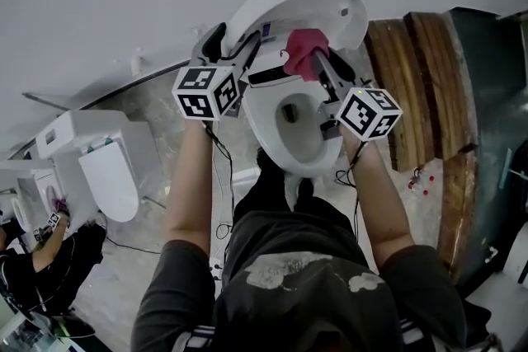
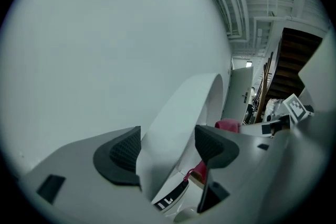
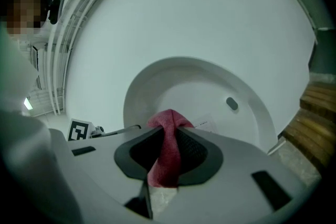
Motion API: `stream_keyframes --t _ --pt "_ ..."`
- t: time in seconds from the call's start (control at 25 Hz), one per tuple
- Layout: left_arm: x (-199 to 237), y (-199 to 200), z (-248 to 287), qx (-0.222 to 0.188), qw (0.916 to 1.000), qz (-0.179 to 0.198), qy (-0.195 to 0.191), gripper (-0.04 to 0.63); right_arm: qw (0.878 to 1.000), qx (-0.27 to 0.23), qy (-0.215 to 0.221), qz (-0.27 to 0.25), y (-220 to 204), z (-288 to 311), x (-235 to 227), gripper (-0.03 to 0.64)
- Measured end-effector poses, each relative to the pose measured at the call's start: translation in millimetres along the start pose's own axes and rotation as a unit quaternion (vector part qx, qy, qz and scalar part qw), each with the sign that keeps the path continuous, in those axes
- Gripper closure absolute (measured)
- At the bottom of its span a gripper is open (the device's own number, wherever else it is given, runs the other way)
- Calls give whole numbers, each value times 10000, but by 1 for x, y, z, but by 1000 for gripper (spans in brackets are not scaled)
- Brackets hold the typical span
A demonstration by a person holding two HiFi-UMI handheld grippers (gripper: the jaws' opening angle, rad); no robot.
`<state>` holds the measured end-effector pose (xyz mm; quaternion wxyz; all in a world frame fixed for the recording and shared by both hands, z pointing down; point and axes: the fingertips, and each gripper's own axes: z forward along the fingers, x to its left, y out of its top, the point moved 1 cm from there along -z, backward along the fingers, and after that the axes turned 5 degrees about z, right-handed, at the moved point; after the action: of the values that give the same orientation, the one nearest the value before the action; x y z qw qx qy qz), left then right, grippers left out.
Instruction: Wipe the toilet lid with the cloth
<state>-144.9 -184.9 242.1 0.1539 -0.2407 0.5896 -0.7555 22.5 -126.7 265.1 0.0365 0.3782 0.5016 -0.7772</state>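
**Cloth at the raised lid: where we could lose it**

The cloth (image 3: 167,149) is a red fold pinched between the right gripper's (image 1: 318,62) fingers (image 3: 197,150). Its bunched end pokes out past their tips toward the inner face of the toilet lid (image 1: 307,0), which stands raised.

We judge the hold narrow, since only a strip of cloth sits between the pads. A hard drag across the lid could tug it free and drop it into the open bowl (image 1: 301,132) below the fingers. With so little cloth leading, the fingers themselves might scrape the plastic.

The left gripper (image 1: 231,45) has its fingers closed on the lid's edge, steadying it. If they slipped off, we think the lid could swing down onto the right fingers.
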Motion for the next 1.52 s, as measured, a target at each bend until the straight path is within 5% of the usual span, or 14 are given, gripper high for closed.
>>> stream_keyframes --t 0.28,1.16,1.52 --pt "-43 -20 -40 -41 9998 -77 184 268 9998 162 141 18 -21 -39 -2 549" --pt "-144 -121 -124 -314 9893 1178 800 268 9973 670 202 217 -123 -134 -53 549" --pt "-165 -141 -150 -377 9906 776 1062 268 9968 718 -6 351 -149 -164 -75 549"
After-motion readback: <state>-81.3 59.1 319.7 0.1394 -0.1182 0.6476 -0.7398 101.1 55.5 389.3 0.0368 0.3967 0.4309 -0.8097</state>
